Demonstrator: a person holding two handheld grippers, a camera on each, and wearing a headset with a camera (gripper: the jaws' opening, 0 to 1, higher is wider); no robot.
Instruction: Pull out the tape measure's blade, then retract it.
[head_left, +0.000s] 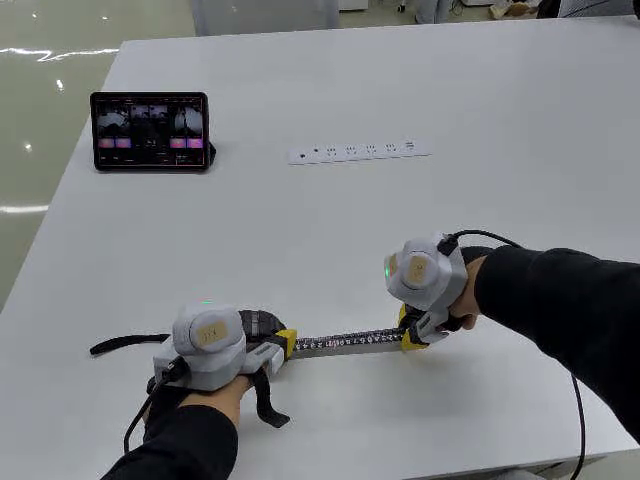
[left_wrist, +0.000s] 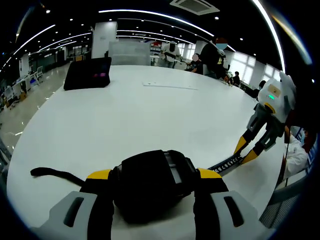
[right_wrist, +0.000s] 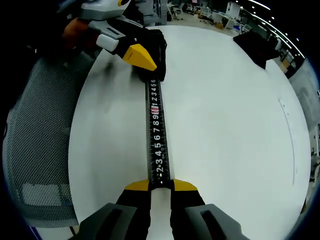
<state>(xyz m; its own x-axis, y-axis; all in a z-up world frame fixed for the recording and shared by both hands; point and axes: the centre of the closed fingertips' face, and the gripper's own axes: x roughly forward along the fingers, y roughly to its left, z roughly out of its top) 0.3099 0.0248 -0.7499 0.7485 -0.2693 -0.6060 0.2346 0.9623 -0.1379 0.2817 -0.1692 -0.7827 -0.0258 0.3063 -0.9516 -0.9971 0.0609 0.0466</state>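
Left gripper (left_wrist: 154, 176) is clamped on the tape measure's black case (left_wrist: 150, 197), a yellow-tipped jaw pressed to each flank, pinning it low on the table. That's the anchor. Right gripper (right_wrist: 160, 186) is pinched down on the free end of the blade (right_wrist: 155, 125), its jaws closed with just the thin strip between them.

And the blade is out! A short run stretches straight from the case mouth to the right gripper, numbers facing up, lying just above the tabletop. I'd say that split makes sense. With the case held fast, the pull goes into the spring instead of dragging the case along, and the grip right at the tip keeps the strip from twisting. My read is that the pull is under way, with the retraction yet to come. That calls for a controlled feed back in, or the blade could whip.

The white table (head_left: 300, 230) is broad, smooth and matte. A black strap (head_left: 125, 345) trails off to the left of the case. Well apart, on the far side, sit a tablet (head_left: 150, 130) with its screen lit and a white power strip (head_left: 358, 152) lying flat. The room is an open office with ceiling strip lights and a glossy floor (head_left: 40, 60), and people stand beyond the far end of the table. There's a mesh chair back (right_wrist: 40, 150) by the table edge.
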